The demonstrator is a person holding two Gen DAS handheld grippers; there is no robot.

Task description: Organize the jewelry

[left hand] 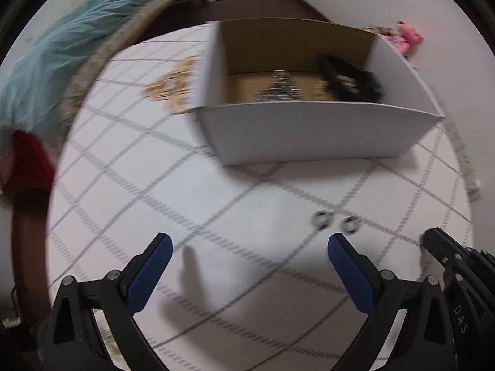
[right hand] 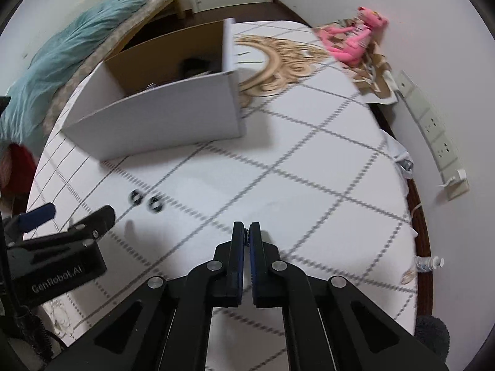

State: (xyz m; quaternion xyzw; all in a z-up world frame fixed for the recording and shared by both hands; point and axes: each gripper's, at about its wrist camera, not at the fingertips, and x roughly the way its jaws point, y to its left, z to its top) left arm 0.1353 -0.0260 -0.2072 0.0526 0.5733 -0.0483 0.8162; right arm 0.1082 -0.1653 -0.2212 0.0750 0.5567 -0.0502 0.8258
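Note:
Two small dark rings [left hand: 323, 218] [left hand: 349, 224] lie side by side on the white grid-patterned tablecloth [left hand: 216, 204]. They sit just beyond the right finger of my left gripper [left hand: 250, 241], which is open wide with nothing between its blue pads. The right wrist view shows the same rings [right hand: 135, 197] [right hand: 154, 204] and the left gripper [right hand: 74, 213] at the left. My right gripper [right hand: 246, 232] is shut, low over the cloth; a tiny dark speck sits between its tips and I cannot tell what it is. Behind stands a white cardboard box [left hand: 309, 130] holding a black item [left hand: 349, 77] and something silvery [left hand: 278, 88].
A pink plush toy [right hand: 355, 40] lies at the far right table edge by the wall. Wall sockets [right hand: 433, 123] line the right wall, and a small bottle [right hand: 428, 262] lies at the table's right rim. A bed with a teal blanket [left hand: 62, 61] stands to the left.

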